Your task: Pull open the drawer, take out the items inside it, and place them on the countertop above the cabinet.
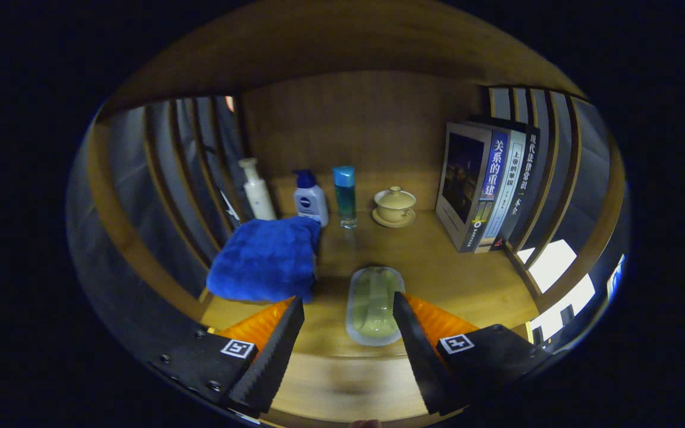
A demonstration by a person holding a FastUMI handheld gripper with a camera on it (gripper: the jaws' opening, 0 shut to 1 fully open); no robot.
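Note:
A pale green oblong soap case [374, 304] lies on the wooden countertop [437, 267], between my fingertips and closer to the right one. My gripper [348, 306] is open; the left finger stands well clear of the case and the right fingertip [403, 309] is right at its edge. A folded blue towel [265, 258] rests on the countertop just ahead of the left finger.
Along the back wall stand a white pump bottle [257, 190], a white bottle with a blue cap [310, 199], a teal bottle [345, 196] and a cream lidded cup on a saucer [395, 207]. Several books [485, 184] stand upright at the right. Slatted wooden sides close both ends.

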